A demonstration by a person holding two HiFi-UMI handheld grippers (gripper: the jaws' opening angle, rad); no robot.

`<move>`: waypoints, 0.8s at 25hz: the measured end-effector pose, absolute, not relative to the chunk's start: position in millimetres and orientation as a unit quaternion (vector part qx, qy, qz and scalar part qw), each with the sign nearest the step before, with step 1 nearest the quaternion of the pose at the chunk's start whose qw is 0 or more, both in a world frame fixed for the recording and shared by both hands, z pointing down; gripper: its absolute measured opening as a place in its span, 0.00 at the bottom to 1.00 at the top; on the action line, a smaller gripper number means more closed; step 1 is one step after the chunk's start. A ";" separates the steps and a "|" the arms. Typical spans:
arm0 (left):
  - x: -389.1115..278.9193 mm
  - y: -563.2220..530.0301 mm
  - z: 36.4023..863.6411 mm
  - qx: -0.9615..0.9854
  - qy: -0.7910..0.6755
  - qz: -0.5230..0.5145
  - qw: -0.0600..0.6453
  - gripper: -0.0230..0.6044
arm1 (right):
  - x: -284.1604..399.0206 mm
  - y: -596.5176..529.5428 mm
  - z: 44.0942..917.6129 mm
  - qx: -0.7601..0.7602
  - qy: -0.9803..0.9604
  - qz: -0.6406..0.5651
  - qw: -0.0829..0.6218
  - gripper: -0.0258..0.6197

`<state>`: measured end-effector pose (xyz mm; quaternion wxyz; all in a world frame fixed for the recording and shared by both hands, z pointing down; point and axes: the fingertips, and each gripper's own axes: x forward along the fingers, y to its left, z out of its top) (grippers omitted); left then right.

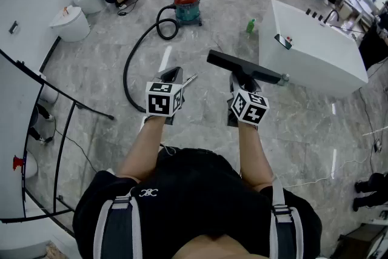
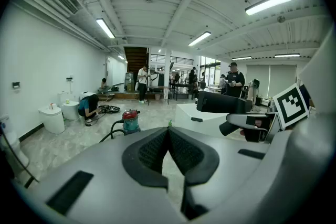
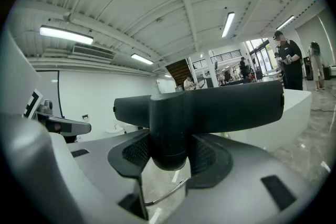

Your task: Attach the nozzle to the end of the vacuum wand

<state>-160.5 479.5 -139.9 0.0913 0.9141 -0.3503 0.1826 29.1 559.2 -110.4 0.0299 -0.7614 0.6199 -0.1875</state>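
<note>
- Nozzle (image 3: 199,107): its round black neck sits between the jaws of the right gripper (image 3: 169,153), which clamp it from both sides. The wide flat head runs crosswise above and beyond the pads.
- In the head view the nozzle is held in the air ahead of the person, right of centre, its head reaching right toward the white block (image 1: 315,48).
- The left gripper (image 2: 168,131) is clenched tip to tip with nothing between the jaws; only floor (image 1: 200,124) shows through the gap beneath them.
- A short silvery piece (image 1: 190,80) shows just right of the left gripper in the head view. I cannot tell whether it is the wand's end.
- The black hose (image 1: 130,57) loops from the red vacuum canister (image 1: 188,6), far and centre, round to the near left and passes out of sight under the left gripper.
- Risk: the grip is on a round neck while the long head acts as a lever, so a push off-axis could twist the nozzle in the pads or pop it loose.
- Risk: the left gripper holds nothing, so the wand is probably not steadied. Pressing the nozzle on could then shove the wand away, or seat it only partway.
- Risk: the hose's pull could drag the wand's end out of line as the two parts meet.
</note>
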 end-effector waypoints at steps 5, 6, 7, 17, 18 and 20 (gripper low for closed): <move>-150.8 471.6 -136.6 0.913 -0.354 0.182 0.096 0.05 | 39.7 551.7 -106.1 -0.760 0.621 -0.191 0.023 0.35; -148.7 470.2 -134.7 0.912 -0.353 0.183 0.099 0.05 | 41.3 550.1 -105.2 -0.759 0.622 -0.191 0.022 0.35; -146.4 468.4 -132.7 0.912 -0.352 0.184 0.101 0.05 | 42.9 547.8 -104.8 -0.759 0.622 -0.190 0.020 0.35; -132.2 403.0 -127.6 0.914 -0.354 0.171 0.097 0.05 | 60.4 487.4 -95.5 -0.761 0.622 -0.184 0.014 0.35; -129.5 393.4 -125.2 0.914 -0.353 0.171 0.098 0.05 | 62.6 477.5 -95.3 -0.761 0.623 -0.182 0.014 0.35; -123.9 373.2 -119.1 0.914 -0.352 0.173 0.101 0.05 | 66.4 455.7 -94.3 -0.760 0.625 -0.178 0.013 0.35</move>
